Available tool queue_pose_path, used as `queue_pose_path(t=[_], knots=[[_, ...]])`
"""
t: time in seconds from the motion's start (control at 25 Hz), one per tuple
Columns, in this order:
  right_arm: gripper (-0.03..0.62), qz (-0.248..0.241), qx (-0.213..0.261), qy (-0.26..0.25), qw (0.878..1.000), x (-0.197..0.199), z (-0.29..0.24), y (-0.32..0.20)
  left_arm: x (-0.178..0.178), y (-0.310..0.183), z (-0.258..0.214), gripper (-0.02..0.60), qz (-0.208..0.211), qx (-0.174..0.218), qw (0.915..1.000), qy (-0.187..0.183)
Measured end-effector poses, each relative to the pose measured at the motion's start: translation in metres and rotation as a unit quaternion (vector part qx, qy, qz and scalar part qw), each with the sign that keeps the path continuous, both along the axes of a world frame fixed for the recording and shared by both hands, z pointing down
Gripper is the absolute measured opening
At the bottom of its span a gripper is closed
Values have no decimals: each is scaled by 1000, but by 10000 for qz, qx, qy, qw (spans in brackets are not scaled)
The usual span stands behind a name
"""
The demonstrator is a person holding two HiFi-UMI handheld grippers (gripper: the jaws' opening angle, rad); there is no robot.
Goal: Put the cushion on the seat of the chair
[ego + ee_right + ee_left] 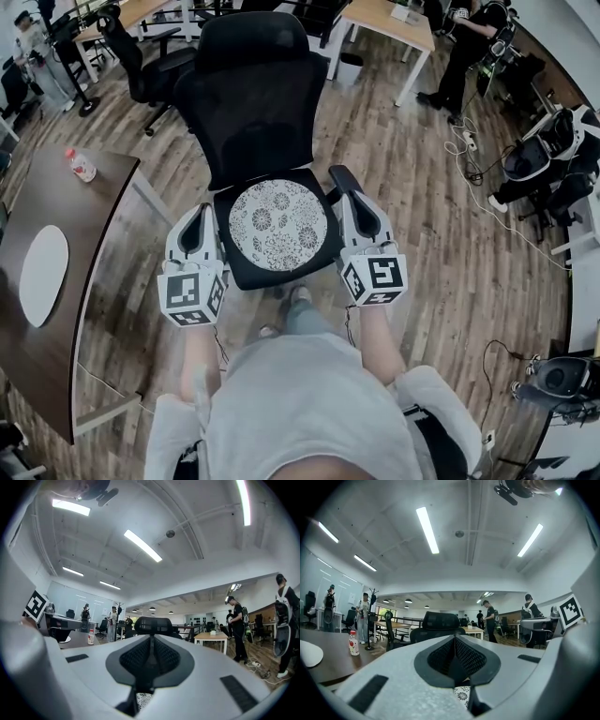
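Observation:
A black mesh office chair stands straight ahead. A round white cushion with a dark flower pattern lies flat on its seat. My left gripper hovers just off the cushion's left edge and my right gripper off its right edge, near the armrest. Both point level toward the backrest. In the left gripper view the jaws meet, with nothing seen between them, and a strip of cushion shows below. The right gripper looks the same, above a patch of cushion.
A dark curved desk at my left carries a small bottle and a white oval pad. Another black chair and wooden tables stand behind. People stand at the back. Cables trail across the floor on the right.

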State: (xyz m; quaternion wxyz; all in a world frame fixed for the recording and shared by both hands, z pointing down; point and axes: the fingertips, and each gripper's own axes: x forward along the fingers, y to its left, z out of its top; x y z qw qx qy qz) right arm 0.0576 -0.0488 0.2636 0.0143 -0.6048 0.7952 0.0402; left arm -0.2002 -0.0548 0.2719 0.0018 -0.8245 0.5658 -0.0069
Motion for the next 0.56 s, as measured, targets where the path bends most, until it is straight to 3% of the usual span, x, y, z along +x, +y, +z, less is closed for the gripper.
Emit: queue_pose_path(t=[0.56], knots=[[21,-36,41,-50,10000,0,-6,8,-3,9,-10,12,-72,92,9998,149]])
